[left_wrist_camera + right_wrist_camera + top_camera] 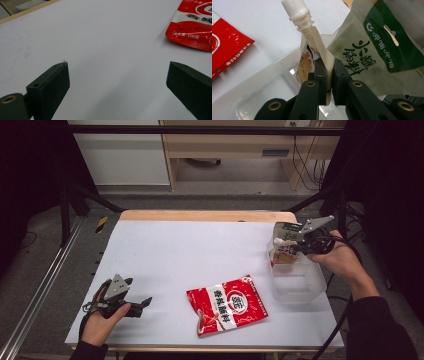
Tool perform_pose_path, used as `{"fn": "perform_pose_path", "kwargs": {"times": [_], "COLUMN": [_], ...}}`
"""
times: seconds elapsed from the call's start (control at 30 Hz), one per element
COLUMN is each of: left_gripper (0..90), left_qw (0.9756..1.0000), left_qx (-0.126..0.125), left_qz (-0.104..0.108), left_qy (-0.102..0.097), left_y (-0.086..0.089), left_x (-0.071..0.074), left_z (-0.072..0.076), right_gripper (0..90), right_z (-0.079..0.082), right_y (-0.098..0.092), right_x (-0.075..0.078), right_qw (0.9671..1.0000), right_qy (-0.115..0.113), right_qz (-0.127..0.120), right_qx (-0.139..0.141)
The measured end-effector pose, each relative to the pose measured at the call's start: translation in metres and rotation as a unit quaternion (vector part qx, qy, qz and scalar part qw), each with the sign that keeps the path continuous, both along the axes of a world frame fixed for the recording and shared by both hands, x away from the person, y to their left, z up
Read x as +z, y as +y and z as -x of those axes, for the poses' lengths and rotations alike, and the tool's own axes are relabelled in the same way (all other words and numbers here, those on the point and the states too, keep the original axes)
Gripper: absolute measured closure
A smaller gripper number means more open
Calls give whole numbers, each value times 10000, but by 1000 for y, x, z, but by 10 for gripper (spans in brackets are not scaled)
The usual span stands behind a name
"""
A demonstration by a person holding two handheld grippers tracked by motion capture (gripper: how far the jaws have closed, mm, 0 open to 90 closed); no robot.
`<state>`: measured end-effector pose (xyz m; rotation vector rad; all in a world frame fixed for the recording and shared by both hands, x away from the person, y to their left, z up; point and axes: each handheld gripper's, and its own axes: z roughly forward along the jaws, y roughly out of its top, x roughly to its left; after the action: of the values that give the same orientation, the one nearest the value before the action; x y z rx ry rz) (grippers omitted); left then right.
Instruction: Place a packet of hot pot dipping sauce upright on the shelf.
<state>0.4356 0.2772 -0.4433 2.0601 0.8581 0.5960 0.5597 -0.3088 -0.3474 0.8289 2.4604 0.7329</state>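
White desk is carrying everything, and we are resting our left claw on it near the left edge, jaws spread wide and empty. Right of that claw the red sachet is lying flat, open room around it. Farther right, our right claw is pinching the spouted pouch, long axis upright, cap away from the claw, over the clear tub; a green-printed bag is leaning just beside it.
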Motion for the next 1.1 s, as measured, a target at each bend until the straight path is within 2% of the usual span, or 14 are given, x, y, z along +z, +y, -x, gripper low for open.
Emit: {"fn": "perform_pose_path", "kwargs": {"times": [0.07,0.1,0.13,0.2,0.27,0.33,0.37,0.4,0.47,0.6,0.73,0.93,1.0,1.1], "left_gripper": [48,48,48,48,48,48,48,48,51,51,49,50,50,50], "left_qw": [10000,10000,10000,10000,10000,10000,10000,10000,9999,9998,9995,9992,9991,9990], "left_qx": [0,0,0,7,0,-25,-35,-47,-104,-156,-239,-310,-334,-365], "left_qz": [2,-11,-11,-8,-43,-44,-49,-47,-105,-126,-203,-236,-237,-243], "left_qy": [4,2,2,-2,-3,-16,-30,-27,56,77,53,61,64,54], "left_y": [0,0,0,0,-1,-3,-3,-4,-7,-11,-18,-25,-27,-31], "left_x": [0,0,0,0,0,-1,0,0,0,-1,-2,-3,-3,-4], "left_z": [0,0,0,0,0,0,0,0,1,3,4,5,5,5], "right_gripper": [791,713,713,554,514,445,364,364,284,223,163,99,125,136], "right_z": [0,1,1,5,6,12,20,20,34,54,88,113,123,127], "right_y": [0,0,0,0,0,0,2,2,7,18,43,64,74,80], "right_x": [-1,-1,-1,2,4,10,18,18,29,38,41,33,27,21], "right_qw": [10000,10000,10000,9997,9995,9988,9973,9973,9945,9911,9885,9873,9854,9855], "right_qy": [1,-1,-1,-67,-110,-290,-498,-498,-783,-1065,-1285,-1331,-1425,-1357], "right_qz": [-52,-67,-67,-94,-159,-239,-332,-332,-391,-492,-633,-795,-889,-975], "right_qx": [-14,-59,-59,-195,-262,-324,-420,-420,-575,-633,-480,-342,-294,-286]}}
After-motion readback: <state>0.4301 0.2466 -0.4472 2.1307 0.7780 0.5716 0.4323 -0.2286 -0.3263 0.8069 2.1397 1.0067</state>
